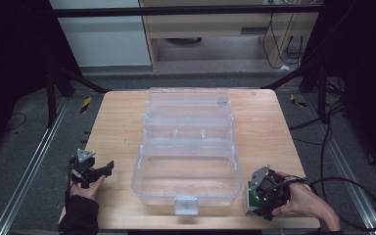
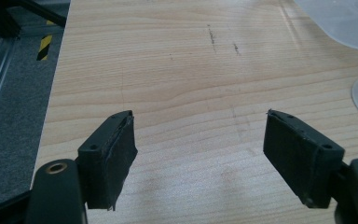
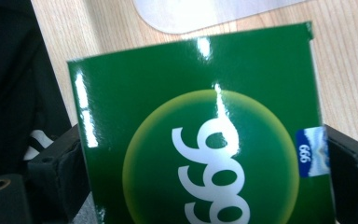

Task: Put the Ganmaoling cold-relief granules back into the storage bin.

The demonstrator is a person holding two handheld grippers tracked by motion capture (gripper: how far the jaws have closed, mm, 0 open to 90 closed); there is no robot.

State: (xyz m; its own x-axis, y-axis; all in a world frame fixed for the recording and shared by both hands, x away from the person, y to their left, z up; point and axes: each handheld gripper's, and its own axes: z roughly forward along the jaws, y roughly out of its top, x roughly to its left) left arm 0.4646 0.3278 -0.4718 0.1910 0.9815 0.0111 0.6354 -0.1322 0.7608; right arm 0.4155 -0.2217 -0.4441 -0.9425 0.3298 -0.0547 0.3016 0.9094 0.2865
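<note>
One green box between the right gripper's jaws

Two grippers sit at the near end of the wooden table [image 1: 264, 122], one on each side of a clear plastic case [image 1: 188, 152] that lies open in the middle.

At the near right corner, the right gripper [image 1: 254, 198] is held in the person's right hand [image 1: 306, 203], and the green box [image 3: 205, 140] stands right at its tip, at the table's front edge just beside the case's near right corner. In the right gripper view the box's glossy green face, with a yellow-green disc and white "999" figures, rises between the two black jaws. Each jaw lies against a side edge of the box, so the gripper looks clamped on it across its width. A rounded corner of the clear case shows just beyond the box's top edge.

At the near left, the left gripper [image 1: 100, 171] is held in the left hand [image 1: 85, 188] low over the table, well apart from the box, pointing toward the case. In its own view the jaws stand wide apart over bare wood with nothing between them.
</note>
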